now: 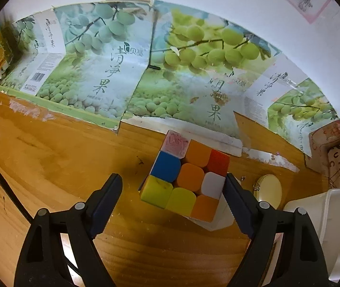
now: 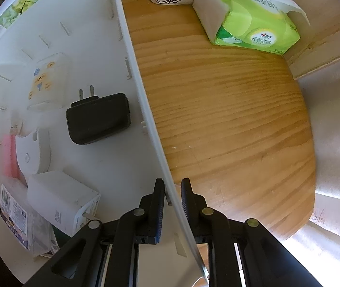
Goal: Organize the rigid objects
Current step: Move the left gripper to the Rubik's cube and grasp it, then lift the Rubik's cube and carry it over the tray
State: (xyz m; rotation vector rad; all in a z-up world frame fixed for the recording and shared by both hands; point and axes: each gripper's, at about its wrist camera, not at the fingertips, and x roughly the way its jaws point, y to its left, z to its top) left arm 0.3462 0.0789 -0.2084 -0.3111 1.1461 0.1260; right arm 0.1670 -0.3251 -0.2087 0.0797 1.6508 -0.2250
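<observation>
Left gripper [image 1: 173,184] gaped wide around the puzzle cube [image 1: 185,175], right finger touching it, left finger apart at 9 o'clock; cube rested on the wooden table [image 1: 50,155], not gripped. Right gripper [image 2: 172,191] pinched the white bin [image 2: 146,110] wall. Inside already: black charger [image 2: 98,118] and white adapter [image 2: 61,197]. Judged partway; cube left to bin.

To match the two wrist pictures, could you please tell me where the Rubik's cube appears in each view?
Left wrist: the Rubik's cube sits at centre, between the open fingers of the left gripper.
Right wrist: not in it; there the right gripper clamps the wall of the white bin.
Shared landmark: the green-fruit paper on the wall.
</observation>
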